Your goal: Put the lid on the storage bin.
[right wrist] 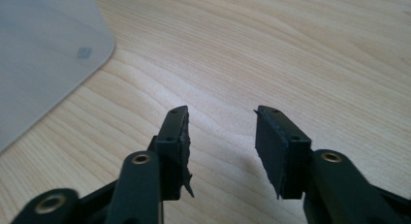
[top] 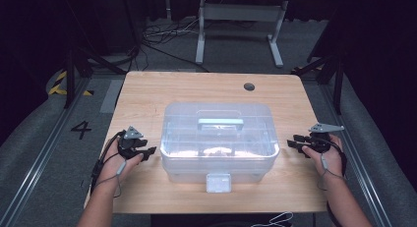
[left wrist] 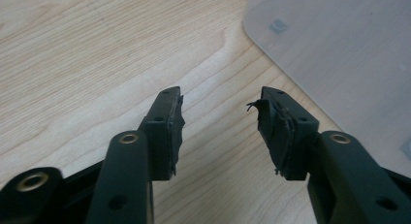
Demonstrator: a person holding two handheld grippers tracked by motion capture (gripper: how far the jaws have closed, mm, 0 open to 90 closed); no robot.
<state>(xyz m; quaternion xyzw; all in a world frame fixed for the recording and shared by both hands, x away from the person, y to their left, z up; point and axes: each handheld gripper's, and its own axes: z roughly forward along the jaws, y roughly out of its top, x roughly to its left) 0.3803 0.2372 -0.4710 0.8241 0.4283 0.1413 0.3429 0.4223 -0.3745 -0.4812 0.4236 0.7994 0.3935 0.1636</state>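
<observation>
The clear storage box sat mid-table in the high view, long axis left to right, between the left gripper and right gripper, both just beside its ends. In the left gripper view its corner lay ahead-right of jaws spread wide, empty. The right gripper view showed it ahead-left, jaws equally wide, holding nothing.

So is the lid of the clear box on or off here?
On. The lid sits flat across the clear box, handle on top, front latch down.
</observation>
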